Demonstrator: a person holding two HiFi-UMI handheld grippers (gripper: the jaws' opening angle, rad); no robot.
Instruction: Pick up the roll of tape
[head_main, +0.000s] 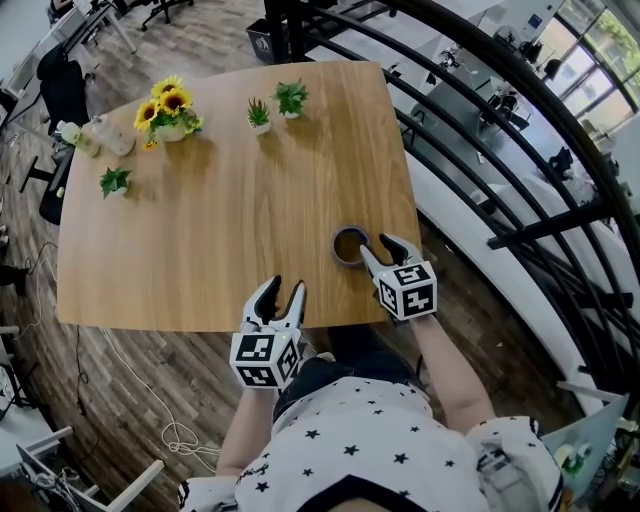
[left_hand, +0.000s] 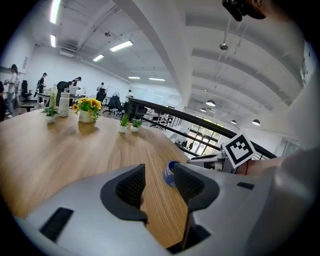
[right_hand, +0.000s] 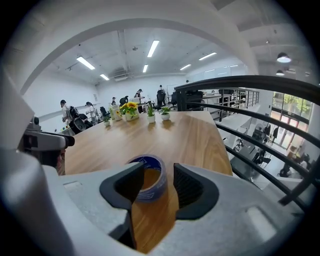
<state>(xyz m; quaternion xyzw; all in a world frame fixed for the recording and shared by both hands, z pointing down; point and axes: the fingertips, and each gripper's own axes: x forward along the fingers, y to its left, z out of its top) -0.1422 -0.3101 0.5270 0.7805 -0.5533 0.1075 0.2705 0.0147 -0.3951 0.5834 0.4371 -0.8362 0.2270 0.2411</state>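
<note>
1. One roll of tape, blue outside with a brown core, lies flat on the wood counter near its front right corner, hole facing up.
2. The right gripper sits at the roll's right side, low over the counter. Its fingers are spread apart and not clamped on anything. In the right gripper view the roll sits just ahead of the gap. Its right wall shows between the two fingers, and the left finger covers its near left part. Whether a finger touches the roll, cannot tell.
3. The left gripper is at the counter's front edge, left of the roll and apart from it. Its fingers are released, and counter wood shows through the gap. In the left gripper view the roll peeks out past the right finger, with the right gripper's marker cube beyond it.
4. On the far side of the counter are sunflowers in a white pot, a small potted plant and a second potted plant. A third small plant stands near the left edge, and clear bottles stand at the far left corner.
5. A black railing runs beyond the counter's right edge. The person's star-print shirt fills the bottom of the head view.
</note>
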